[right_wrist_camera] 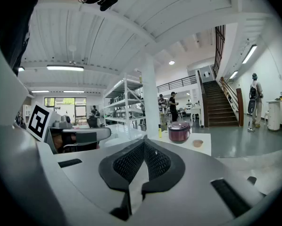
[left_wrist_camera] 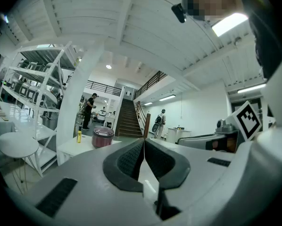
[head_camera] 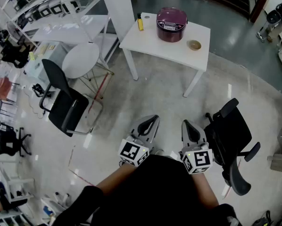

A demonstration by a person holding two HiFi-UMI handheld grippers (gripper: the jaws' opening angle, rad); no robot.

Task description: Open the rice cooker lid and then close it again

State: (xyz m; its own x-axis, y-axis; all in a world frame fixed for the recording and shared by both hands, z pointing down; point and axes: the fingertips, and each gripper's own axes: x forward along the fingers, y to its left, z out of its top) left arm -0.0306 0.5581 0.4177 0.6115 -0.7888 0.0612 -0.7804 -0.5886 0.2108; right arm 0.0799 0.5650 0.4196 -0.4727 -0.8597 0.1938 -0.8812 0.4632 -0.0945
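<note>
A maroon rice cooker (head_camera: 171, 24) with its lid down stands on a white table (head_camera: 150, 44) far ahead of me. It shows small in the left gripper view (left_wrist_camera: 103, 137) and the right gripper view (right_wrist_camera: 179, 132). My left gripper (head_camera: 151, 121) and right gripper (head_camera: 186, 125) are held close to my body, well short of the table. Both are shut with nothing between their jaws; the dark pads meet at the tips (left_wrist_camera: 144, 140) (right_wrist_camera: 144, 141).
A yellow bottle (head_camera: 140, 22) and a small tan bowl (head_camera: 194, 44) share the table with the cooker. A black office chair (head_camera: 65, 102) stands left, another (head_camera: 233, 140) right, and a round white table (head_camera: 80, 60) beside a white pillar (head_camera: 117, 8). People stand by the stairs (left_wrist_camera: 128, 119).
</note>
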